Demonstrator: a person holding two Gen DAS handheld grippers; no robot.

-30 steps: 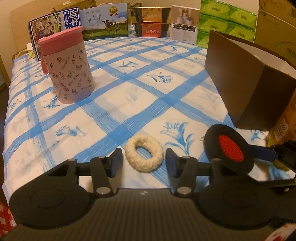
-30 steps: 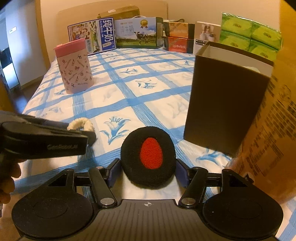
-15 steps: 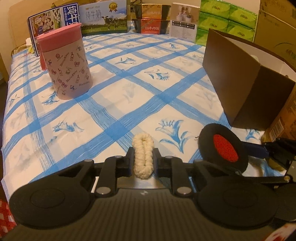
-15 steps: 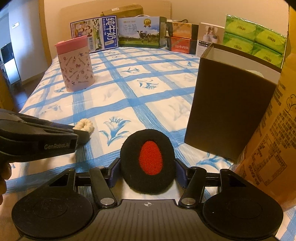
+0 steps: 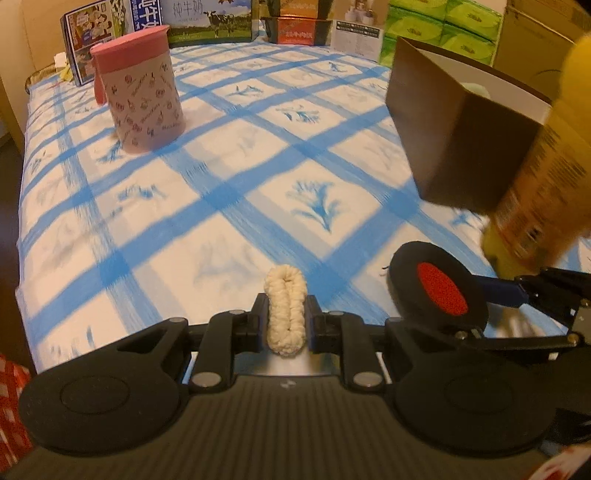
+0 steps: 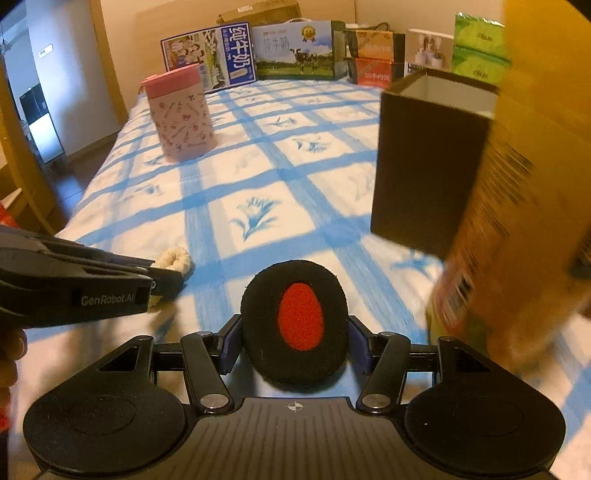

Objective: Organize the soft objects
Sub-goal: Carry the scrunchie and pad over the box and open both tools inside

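Blue-checked bedspread [image 5: 229, 206] under both tools. I've got left gripper [image 5: 286, 317] clamped on cream scrunchie [image 5: 285, 314], right gripper [image 6: 295, 338] pinching black-red ear pad [image 6: 295, 326].

This is a home, most likely a bedroom. The work surface is a bed [image 6: 332, 184] spread with a white sheet [image 5: 229, 192] printed in a blue grid with blue flowers, set against a wooden headboard [image 6: 177, 18]. Household stock lines the far edge: milk cartons [image 6: 210, 55] with Chinese lettering, snack boxes [image 6: 373, 55] and green tissue packs [image 5: 443, 29]. A pink patterned cup [image 5: 140, 92] stands on the sheet, and a doorway [image 6: 40, 122] opens onto wood flooring at the left.
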